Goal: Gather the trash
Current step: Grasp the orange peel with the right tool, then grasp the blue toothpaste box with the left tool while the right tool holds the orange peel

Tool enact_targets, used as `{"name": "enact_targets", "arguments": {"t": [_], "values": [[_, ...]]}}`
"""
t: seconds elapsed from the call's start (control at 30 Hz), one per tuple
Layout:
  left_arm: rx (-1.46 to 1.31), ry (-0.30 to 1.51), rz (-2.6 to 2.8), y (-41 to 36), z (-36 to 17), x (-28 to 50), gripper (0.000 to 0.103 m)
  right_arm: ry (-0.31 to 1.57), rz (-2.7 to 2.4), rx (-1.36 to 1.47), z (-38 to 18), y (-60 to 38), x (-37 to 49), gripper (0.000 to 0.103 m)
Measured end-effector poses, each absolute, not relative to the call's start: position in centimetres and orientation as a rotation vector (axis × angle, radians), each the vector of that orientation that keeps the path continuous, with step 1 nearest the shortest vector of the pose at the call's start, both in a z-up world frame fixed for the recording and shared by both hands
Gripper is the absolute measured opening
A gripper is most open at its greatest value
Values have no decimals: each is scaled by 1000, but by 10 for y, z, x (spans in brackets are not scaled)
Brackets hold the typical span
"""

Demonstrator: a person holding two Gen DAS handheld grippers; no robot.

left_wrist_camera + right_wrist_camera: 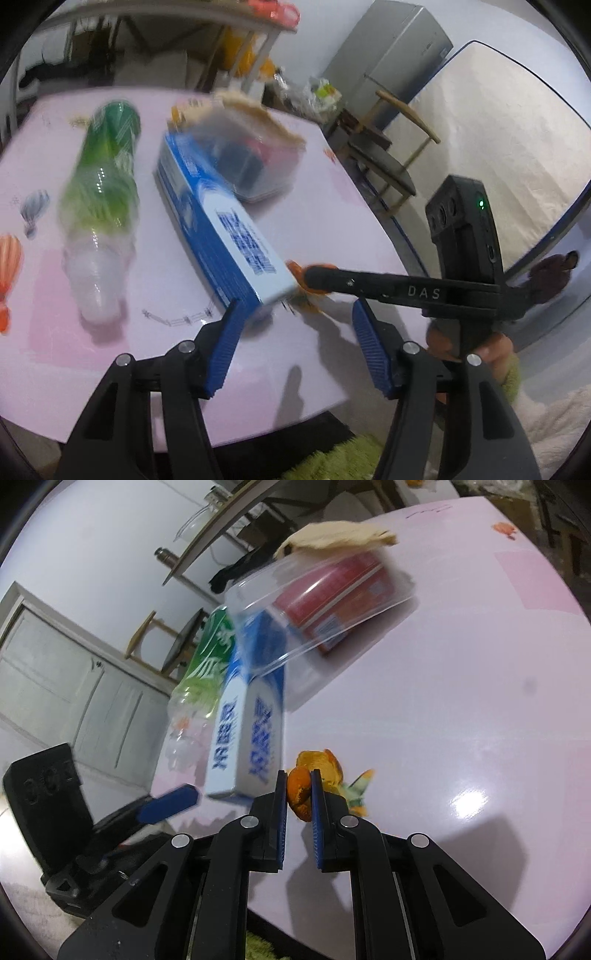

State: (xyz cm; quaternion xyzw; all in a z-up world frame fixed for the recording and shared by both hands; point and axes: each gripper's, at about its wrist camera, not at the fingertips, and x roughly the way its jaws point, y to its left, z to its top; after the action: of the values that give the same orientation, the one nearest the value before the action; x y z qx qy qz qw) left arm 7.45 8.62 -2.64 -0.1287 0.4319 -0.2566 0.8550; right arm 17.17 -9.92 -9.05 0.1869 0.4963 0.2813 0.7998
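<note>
A blue and white carton (221, 225) lies on the pink table (74, 325), also in the right wrist view (247, 738). A green-labelled plastic bottle (103, 206) lies left of it. My right gripper (299, 794) is shut on a piece of orange peel (297, 794), just off the carton's near end; in the left wrist view it reaches in from the right (314, 277). More peel (321, 764) lies behind it. My left gripper (295, 314) is open and empty at the carton's near end, its left pad (225, 350) beside the carton corner.
A clear plastic tub (255, 158) holding a red box (340, 598) lies tipped behind the carton, with a brownish scrap (332, 535) on top. A wooden chair (388, 155) and a grey fridge (391, 55) stand beyond the table's right edge.
</note>
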Motion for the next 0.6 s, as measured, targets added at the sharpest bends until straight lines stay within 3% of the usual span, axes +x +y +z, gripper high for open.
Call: {"name": "enact_targets", "arguments": {"t": [0.07, 0.33, 0.6], "values": [[-280, 906, -518, 88, -28, 82, 64, 1063, 601, 416, -94, -99, 178, 11], [-409, 966, -545, 86, -48, 108, 63, 1109, 694, 486, -112, -93, 188, 11], [-407, 985, -592, 95, -44, 86, 63, 1144, 772, 494, -114, -96, 171, 10]]}}
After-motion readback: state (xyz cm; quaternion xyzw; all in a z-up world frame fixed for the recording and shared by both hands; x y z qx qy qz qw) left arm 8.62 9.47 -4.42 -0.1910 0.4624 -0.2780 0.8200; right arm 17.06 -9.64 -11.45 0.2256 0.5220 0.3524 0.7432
